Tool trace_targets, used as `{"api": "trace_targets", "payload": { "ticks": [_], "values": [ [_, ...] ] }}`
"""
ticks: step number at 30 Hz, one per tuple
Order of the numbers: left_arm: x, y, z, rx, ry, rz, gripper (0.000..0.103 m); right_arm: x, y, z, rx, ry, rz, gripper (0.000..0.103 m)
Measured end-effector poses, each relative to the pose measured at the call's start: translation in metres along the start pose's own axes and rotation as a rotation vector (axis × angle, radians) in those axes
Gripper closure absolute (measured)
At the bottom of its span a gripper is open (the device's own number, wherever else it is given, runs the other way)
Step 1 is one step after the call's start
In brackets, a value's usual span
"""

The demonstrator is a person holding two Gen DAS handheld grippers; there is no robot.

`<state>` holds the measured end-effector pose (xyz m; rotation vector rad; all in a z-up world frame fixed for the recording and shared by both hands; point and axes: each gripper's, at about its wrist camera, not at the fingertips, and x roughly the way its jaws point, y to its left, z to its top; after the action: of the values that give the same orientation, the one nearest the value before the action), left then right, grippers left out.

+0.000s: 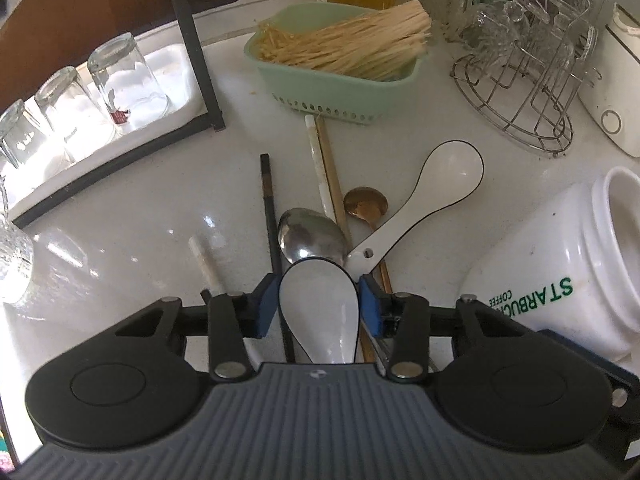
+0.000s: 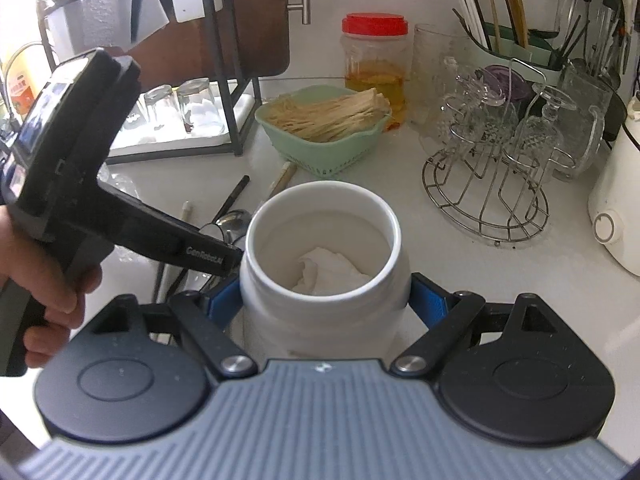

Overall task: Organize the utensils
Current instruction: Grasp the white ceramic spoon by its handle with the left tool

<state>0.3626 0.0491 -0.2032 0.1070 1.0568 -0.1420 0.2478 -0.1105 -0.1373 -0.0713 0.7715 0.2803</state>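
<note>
White spoon (image 1: 320,308) in left gripper (image 1: 318,304)

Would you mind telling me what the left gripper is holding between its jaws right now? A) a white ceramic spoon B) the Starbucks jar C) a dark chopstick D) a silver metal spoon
A: the left gripper has its blue jaws closed on the bowl of a white ceramic spoon, while the silver metal spoon lies free on the counter beyond.
</note>
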Motion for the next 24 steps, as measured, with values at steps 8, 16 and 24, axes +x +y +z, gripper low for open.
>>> {"api": "trace_targets", "payload": {
  "ticks": [8, 16, 24],
  "values": [
    [-0.011, 0.013, -0.005, -0.011, -0.009, -0.031, 0.054, -0.001, 0.003, 0.000, 0.023, 0.003, -0.028, 0.013],
    [-0.045, 0.017, -0.004, 0.039, -0.058, -0.084, 0.054, 0.000, 0.007, 0.002, 0.062, 0.019, -0.064, 0.013],
    [-0.068, 0.014, -0.004, 0.074, -0.106, -0.119, 0.054, -0.005, 0.006, -0.002, 0.069, -0.004, -0.073, 0.013]
  ]
}}
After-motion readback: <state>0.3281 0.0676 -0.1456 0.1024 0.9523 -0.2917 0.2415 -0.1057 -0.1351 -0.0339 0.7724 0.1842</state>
